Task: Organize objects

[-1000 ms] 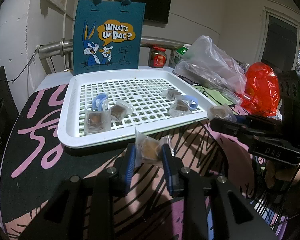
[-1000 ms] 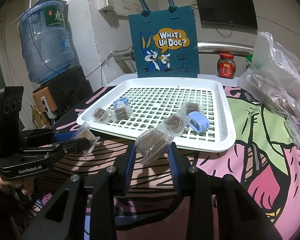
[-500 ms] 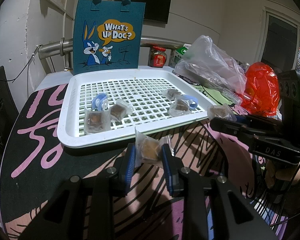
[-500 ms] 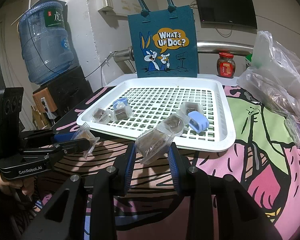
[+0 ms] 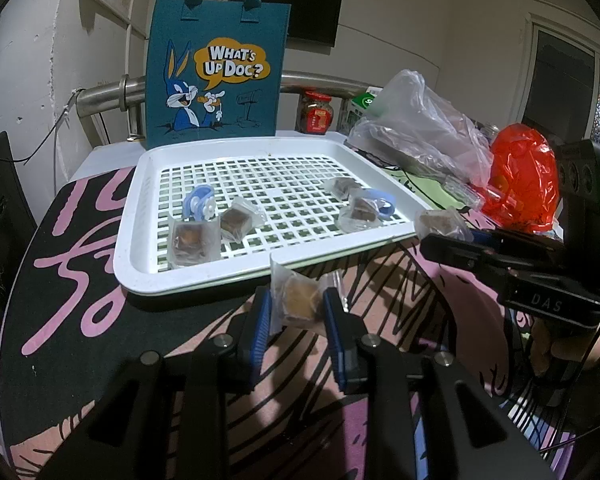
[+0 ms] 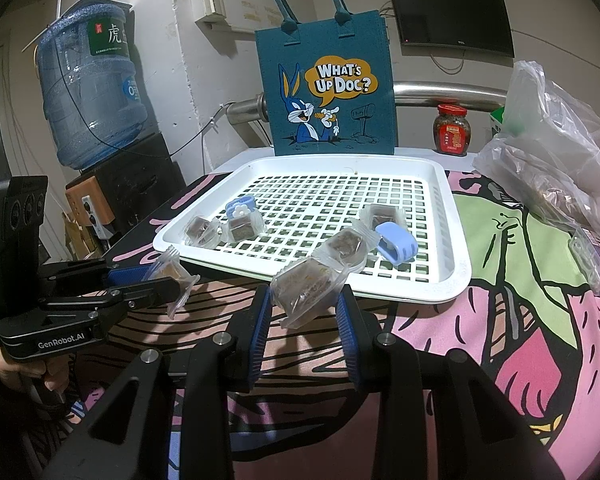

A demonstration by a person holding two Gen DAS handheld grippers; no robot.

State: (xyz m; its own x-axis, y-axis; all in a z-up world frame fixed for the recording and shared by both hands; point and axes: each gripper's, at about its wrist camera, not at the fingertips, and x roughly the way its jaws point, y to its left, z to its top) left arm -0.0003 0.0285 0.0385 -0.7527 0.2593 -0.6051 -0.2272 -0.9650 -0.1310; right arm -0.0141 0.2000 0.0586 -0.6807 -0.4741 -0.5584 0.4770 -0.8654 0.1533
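Left wrist view is showing the left gripper (image 5: 294, 312) pinching a clear-wrapped brown cake square (image 5: 300, 295) whose slippery film risks sliding free.

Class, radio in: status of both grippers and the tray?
Left gripper shut on wrapped snack. Right gripper likewise, own snack. White tray ahead, unobstructed.

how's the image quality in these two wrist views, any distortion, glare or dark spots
Left wrist view: strong fisheye bending, black corners, dim room, white tray brightest, red bag glossy with highlights. Right wrist view: same curved edges, water jug slightly glary, foreground gripper body dark.
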